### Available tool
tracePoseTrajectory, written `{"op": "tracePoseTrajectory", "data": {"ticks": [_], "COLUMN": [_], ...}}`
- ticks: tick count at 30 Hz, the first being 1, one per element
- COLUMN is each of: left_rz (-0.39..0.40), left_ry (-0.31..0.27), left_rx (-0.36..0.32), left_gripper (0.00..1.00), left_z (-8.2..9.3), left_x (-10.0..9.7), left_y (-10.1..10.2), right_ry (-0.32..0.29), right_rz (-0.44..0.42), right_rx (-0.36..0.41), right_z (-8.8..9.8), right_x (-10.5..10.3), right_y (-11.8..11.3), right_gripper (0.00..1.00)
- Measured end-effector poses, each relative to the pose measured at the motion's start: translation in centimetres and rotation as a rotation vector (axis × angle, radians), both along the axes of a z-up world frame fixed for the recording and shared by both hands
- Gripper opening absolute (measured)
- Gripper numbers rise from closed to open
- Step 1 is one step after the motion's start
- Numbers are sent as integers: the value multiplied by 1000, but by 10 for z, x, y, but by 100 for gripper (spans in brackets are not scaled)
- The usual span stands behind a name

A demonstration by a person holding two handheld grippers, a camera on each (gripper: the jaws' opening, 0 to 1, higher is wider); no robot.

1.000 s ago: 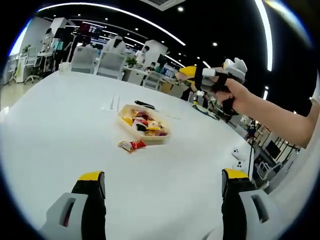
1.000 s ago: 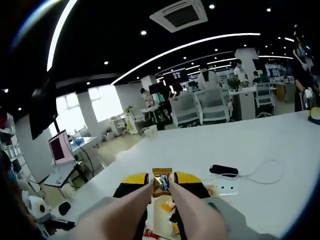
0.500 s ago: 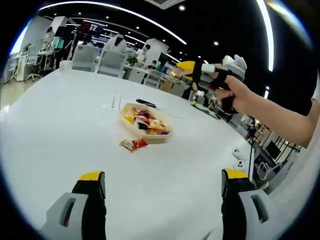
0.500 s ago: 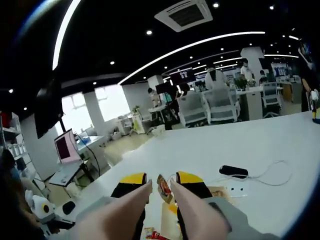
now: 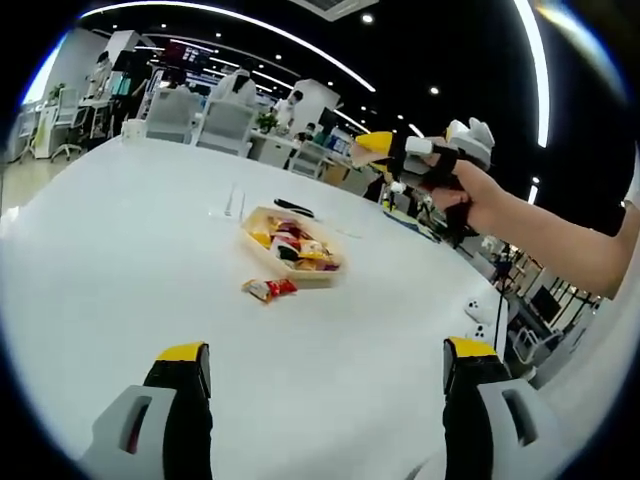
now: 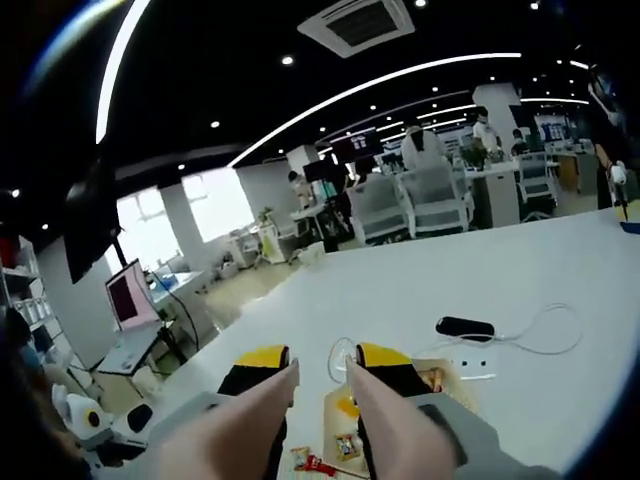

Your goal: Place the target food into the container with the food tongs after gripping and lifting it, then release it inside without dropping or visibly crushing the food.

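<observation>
Tongs [image 6: 318, 420] in the right gripper [image 6: 322, 362] point down over the container [image 5: 290, 246], their fingers spread with nothing between. Snack packets fill that container on the white counter [image 5: 120, 220]; one red packet [image 5: 268, 289] lies just outside at 7 o'clock. Left gripper [image 5: 325, 362] fingers spread, bare.

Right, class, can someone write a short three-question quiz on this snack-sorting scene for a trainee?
1. True or false: the red packet lies inside the container.
2. The right tool grips: A a snack; B nothing; C a cable.
3. Fill in: the left tool has its jaws ____.
Key: 1 false, it lies on the table beside the container; 2 B; 3 open.
</observation>
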State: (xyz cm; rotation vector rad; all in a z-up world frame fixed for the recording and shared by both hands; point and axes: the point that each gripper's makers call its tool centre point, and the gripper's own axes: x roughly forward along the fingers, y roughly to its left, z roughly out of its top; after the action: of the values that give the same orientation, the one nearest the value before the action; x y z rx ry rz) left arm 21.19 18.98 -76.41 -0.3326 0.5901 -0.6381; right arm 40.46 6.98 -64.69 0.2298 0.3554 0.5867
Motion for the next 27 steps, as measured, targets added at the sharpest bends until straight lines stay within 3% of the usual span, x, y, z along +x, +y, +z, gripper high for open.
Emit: {"op": "tracePoseTrajectory", "data": {"ticks": [14,21,27], "left_rz": [-8,-4,1], "left_ry": [-2,-23,-43], "left_rx": [-12,0,-28], "left_gripper": [97,97,99], "left_z": [1,2,7], "left_x": [6,7,9], "left_y": [-2,3,0], "right_ry": [46,63,71], "right_rz": [68,73,86], "right_rx": [-78,-88,-106], "right_z": [-32,-40,-45], "right_x": [-22,-24,-27], "right_y": [19,20,23], "right_gripper": [27,27,27]}}
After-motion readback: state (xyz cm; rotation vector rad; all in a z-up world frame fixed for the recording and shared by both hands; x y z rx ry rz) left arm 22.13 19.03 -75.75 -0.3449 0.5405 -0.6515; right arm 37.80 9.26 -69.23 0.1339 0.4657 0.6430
